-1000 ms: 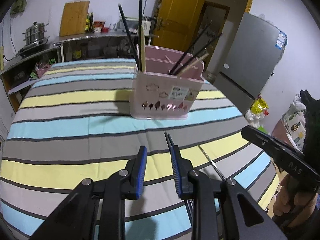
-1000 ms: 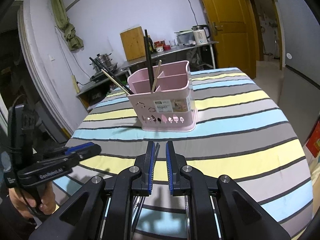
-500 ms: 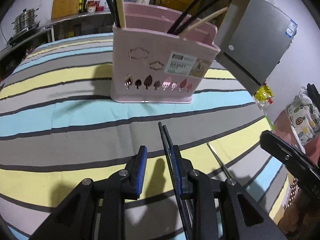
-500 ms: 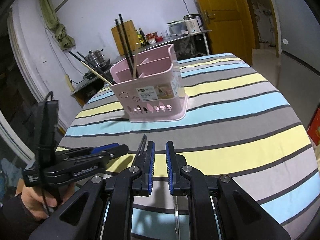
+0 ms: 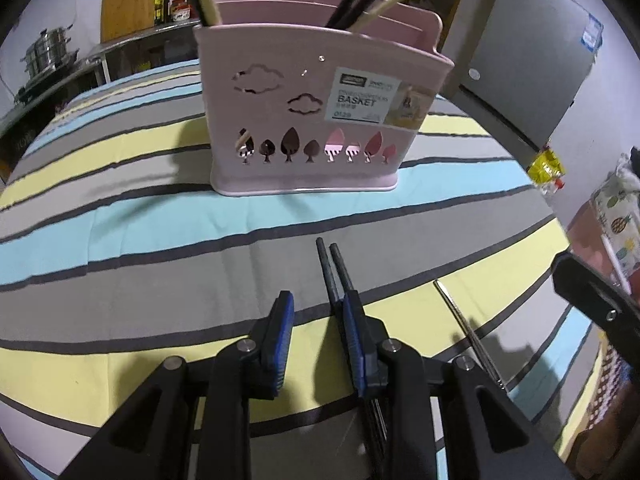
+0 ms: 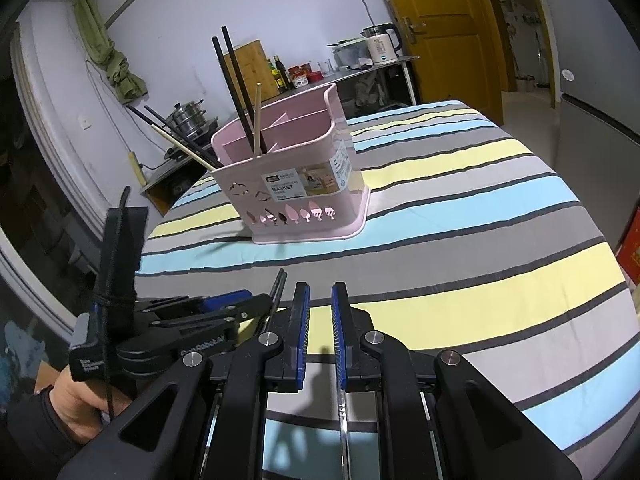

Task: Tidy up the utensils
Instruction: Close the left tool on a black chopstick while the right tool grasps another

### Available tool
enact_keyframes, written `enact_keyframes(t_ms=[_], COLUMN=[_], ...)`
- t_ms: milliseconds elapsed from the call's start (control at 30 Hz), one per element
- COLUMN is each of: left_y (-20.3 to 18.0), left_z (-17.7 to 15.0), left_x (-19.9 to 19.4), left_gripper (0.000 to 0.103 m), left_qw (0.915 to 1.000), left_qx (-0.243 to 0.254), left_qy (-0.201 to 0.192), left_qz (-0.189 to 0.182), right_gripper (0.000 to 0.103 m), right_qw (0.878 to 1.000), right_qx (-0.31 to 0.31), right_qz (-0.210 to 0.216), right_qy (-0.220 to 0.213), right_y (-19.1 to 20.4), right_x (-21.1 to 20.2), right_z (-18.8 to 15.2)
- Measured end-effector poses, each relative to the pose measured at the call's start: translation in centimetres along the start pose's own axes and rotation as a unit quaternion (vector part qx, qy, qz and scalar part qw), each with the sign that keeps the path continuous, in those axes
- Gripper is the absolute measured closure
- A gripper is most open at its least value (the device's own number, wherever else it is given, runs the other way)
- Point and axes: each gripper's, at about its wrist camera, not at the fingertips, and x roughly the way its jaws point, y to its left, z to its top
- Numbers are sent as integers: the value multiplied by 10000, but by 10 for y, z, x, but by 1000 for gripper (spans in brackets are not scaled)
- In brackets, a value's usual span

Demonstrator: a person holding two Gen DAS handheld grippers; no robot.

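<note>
A pink utensil basket [image 5: 308, 112] stands on the striped tablecloth [image 5: 120, 224], with black and wooden chopsticks in it; it also shows in the right wrist view [image 6: 296, 188]. A pair of black chopsticks [image 5: 334, 268] lies on the cloth, tips beside my left gripper's right finger. My left gripper [image 5: 318, 308] is open, low over the cloth, empty. A silver metal chopstick [image 5: 466, 328] lies to its right. My right gripper [image 6: 320, 300] is open with a narrow gap, above that silver chopstick [image 6: 343, 412].
A kitchen counter [image 6: 360, 72] with a kettle, bottles and a cutting board runs along the far wall. A steamer pot [image 5: 44, 56] sits at the left. A grey fridge [image 5: 528, 60] and a yellow door [image 6: 440, 20] stand beyond the table.
My left gripper has moved forward and down toward the basket and the black chopsticks. My right gripper has swung left, and the left gripper now sits close beside it.
</note>
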Motion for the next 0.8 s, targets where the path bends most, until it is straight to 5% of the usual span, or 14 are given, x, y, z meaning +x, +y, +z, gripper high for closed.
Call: enact_keyframes(t_ms=[133,367,800], left_y=[-4,10,67], left_z=[5,7,-12], left_x=[3,-1,-24], left_gripper=[75,97,97], left_qw=[9997,9996,9997], left_qx=[166,217,62], left_qy=[78,130,124], left_qz=[145,117,202], right_gripper=[92,92,92], right_qw=[10000,10000,9978], right_qx=[2,9,-224], right_qz=[3,29,76], right_qy=[1,21,621], right_y=[0,3,28], right_x=[0,0,46], right_z=[0,-1,-4])
